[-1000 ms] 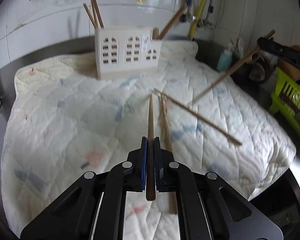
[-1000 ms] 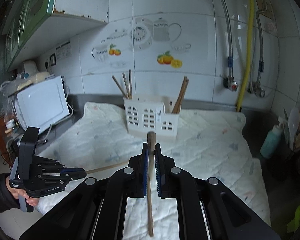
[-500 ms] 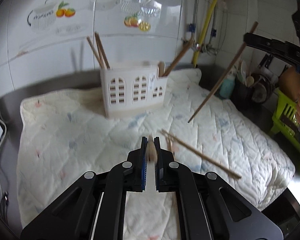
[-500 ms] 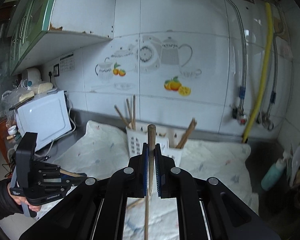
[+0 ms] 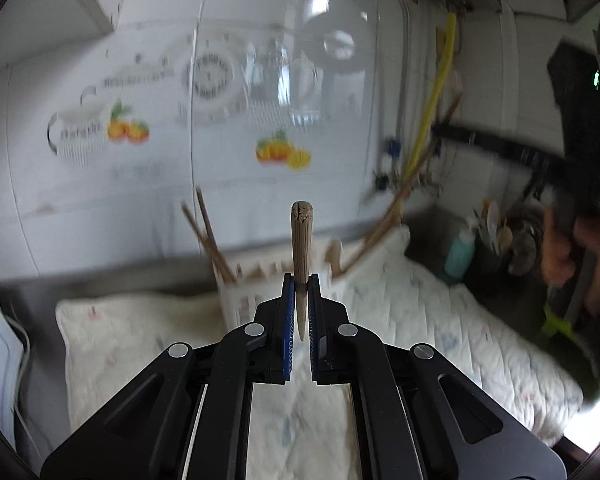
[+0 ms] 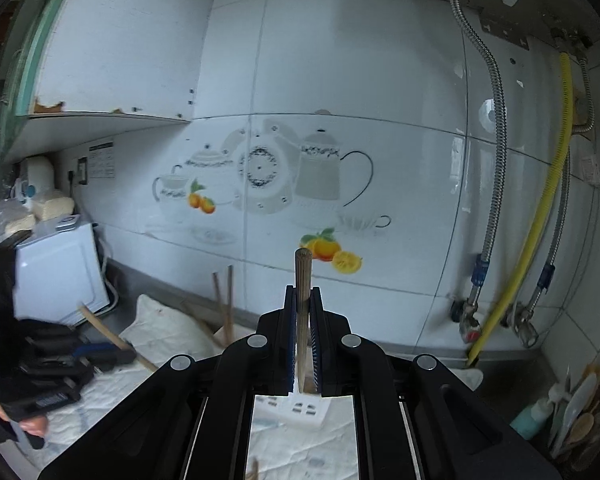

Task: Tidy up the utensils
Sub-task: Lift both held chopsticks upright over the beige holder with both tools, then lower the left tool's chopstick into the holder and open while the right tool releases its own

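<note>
Up in the air, one wooden chopstick stands upright between the closed jaws of the left tool, its blunt cracked end topmost, directly in front of the white utensil holder. A second chopstick is clamped likewise upright by the right tool, directly above that holder, which shows between the tool's arms. More chopsticks lean out of the holder's left end, and others slant from its right end. Beneath the holder lies a quilted cloth on the worktop. Behind the holder rises a tiled wall with teapot and orange decals; right of the holder hangs a yellow hose, and left of it sits a white microwave.
</note>
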`<act>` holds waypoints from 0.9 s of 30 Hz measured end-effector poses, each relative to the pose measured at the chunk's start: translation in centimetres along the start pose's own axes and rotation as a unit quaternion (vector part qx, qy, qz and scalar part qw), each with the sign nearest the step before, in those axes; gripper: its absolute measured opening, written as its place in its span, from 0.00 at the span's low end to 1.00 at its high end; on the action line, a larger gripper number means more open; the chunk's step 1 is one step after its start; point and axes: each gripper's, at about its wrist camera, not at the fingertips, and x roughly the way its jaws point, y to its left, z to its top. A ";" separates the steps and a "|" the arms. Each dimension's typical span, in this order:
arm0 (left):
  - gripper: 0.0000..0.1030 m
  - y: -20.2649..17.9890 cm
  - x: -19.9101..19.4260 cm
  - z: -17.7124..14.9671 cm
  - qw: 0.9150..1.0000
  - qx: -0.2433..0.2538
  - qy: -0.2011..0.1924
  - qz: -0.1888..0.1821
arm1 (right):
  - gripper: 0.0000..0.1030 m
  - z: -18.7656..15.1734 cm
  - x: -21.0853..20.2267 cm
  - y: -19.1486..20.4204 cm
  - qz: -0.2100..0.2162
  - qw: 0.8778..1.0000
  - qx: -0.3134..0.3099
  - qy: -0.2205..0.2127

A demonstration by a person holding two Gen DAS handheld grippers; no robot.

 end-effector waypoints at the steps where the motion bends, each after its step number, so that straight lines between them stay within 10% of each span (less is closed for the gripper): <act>1: 0.05 0.1 0.1 1.1 1.000 0.000 -0.011 0.001 | 0.06 0.1 0.8 -0.2 -0.001 1.000 0.002 0.002; 8: 0.05 0.9 3.2 5.4 0.998 0.011 -0.042 0.037 | 0.06 -0.9 5.1 -1.2 -0.007 0.999 0.018 0.026; 27: 0.07 3.3 9.6 2.7 0.998 -0.016 0.033 0.056 | 0.12 -4.7 8.7 -1.4 -0.012 0.997 0.019 0.074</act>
